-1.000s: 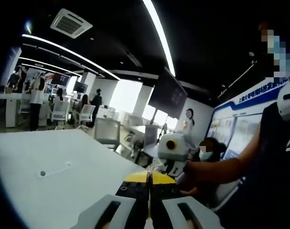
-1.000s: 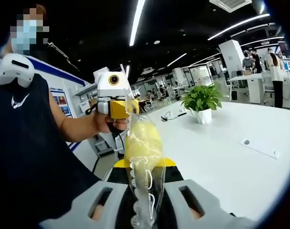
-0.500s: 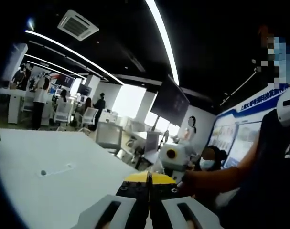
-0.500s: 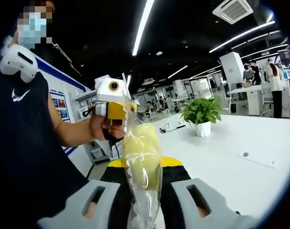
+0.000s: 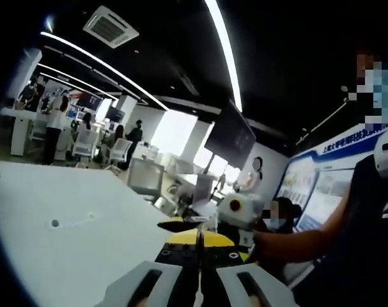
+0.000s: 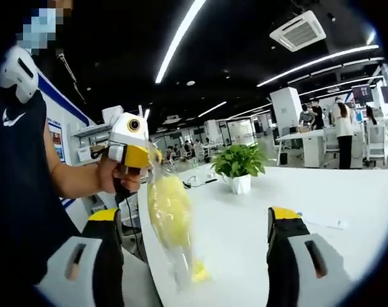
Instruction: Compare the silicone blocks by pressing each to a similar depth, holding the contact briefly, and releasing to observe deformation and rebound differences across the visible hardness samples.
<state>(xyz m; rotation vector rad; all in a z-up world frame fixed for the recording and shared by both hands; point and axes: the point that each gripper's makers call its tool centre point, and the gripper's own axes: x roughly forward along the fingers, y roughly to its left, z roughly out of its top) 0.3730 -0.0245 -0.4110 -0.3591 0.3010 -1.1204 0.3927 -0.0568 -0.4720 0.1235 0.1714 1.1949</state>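
Note:
A clear plastic bag [image 6: 171, 246] with a yellow silicone block [image 6: 165, 204] inside hangs over the near edge of a white table [image 6: 245, 224]. The bag's top runs up into the yellow tips of my left gripper [image 6: 150, 157], held in a hand at the left and shut on that edge. In the left gripper view, my left gripper [image 5: 199, 242] has its jaws pressed together with only a thin line between them. My right gripper [image 6: 195, 216] is open wide. Its jaws stand well apart on either side of the bag and do not touch it.
A potted green plant [image 6: 237, 167] stands on the table beyond the bag, with a cable beside it. The person holding the grippers is at the left [image 6: 21, 192]. Desks, chairs and standing people [image 6: 344, 131] are far back in the office.
My right gripper has opened wide and let go of the bag. The bag now hangs from the left gripper alone. Both views have shifted slightly.

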